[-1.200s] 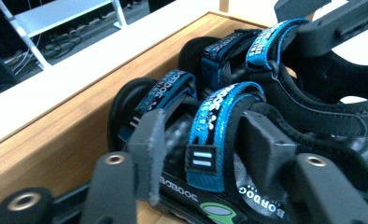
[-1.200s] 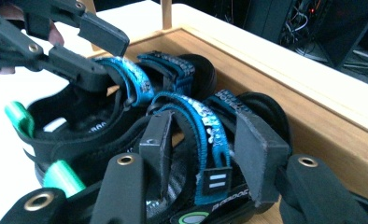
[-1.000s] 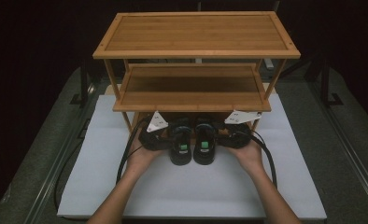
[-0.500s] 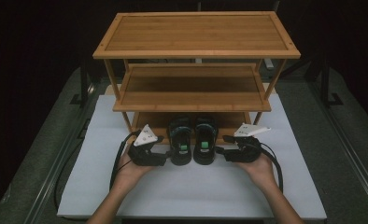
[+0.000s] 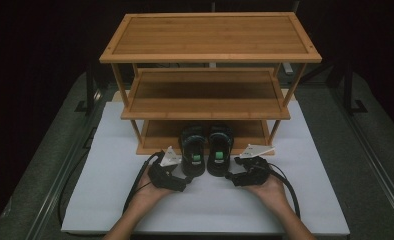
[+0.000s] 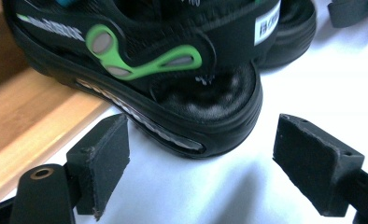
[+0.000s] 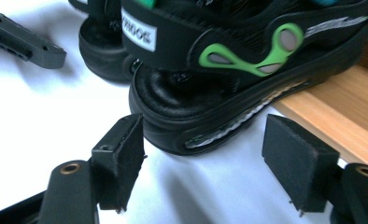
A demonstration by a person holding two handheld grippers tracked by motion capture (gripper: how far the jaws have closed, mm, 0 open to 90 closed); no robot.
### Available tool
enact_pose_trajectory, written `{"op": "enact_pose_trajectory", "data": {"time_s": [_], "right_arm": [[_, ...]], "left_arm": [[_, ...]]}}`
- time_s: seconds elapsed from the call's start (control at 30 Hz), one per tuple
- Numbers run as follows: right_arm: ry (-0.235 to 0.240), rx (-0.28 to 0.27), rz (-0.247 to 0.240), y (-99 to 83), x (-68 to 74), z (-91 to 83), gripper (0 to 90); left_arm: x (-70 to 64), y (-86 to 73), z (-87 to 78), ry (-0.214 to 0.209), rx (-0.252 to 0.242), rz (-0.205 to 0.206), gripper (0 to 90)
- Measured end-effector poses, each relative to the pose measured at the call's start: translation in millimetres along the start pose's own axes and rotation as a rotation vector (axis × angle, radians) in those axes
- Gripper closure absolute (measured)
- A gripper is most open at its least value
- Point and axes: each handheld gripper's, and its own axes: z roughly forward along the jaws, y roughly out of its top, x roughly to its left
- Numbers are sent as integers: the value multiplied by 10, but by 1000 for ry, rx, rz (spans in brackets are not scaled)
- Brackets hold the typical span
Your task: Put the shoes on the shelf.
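Two black shoes with green marks stand side by side, toes on the wooden shelf's bottom board [image 5: 157, 136] and heels out over the white mat. My left gripper [image 5: 184, 181] is just left of the left shoe [image 5: 194, 152], near its heel. It is open, and the heel [image 6: 182, 70] lies just beyond its two pads, untouched. My right gripper [image 5: 233, 178] mirrors it beside the right shoe [image 5: 220, 150]. It is open too, with that shoe's heel [image 7: 219, 65] just past its pads.
The three-tier bamboo shelf [image 5: 205, 107] stands at the back of the white mat [image 5: 100, 200]. Dark table rails run along both sides. Cables trail from both grippers across the mat. In the right gripper view a jaw of the other gripper [image 7: 28, 39] lies beyond the shoes.
Both grippers have drawn back from the shoes' sides toward the person and now sit lower on the mat by the heels. The shoes have stayed put.
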Motion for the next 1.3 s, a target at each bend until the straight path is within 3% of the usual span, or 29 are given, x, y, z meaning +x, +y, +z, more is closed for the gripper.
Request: {"op": "enact_pose_trajectory", "data": {"time_s": [0.3, 0.43, 0.63, 0.8, 0.93, 1.0, 1.3], "right_arm": [[-18, 39, -11, -10, 78, 138, 263], [-14, 49, -20, -17, 69, 163, 269], [-2, 5, -29, 25, 55, 106, 300], [1, -2, -24, 54, 17, 115, 318], [17, -44, 3, 118, -37, 91, 371], [-18, -28, -24, 155, -33, 110, 383], [-26, -48, -19, 223, -120, 203, 388]], "left_arm": [[-16, -5, 134, 32, 29, 11, 180], [37, -14, 136, -6, 37, -19, 217], [79, 17, 113, -3, 25, -11, 224], [137, 80, 64, -6, -48, -23, 266], [201, 130, 66, -8, -22, -6, 277], [213, 156, 91, 0, -23, 3, 276], [338, 255, 195, 23, -9, 10, 294]]}}
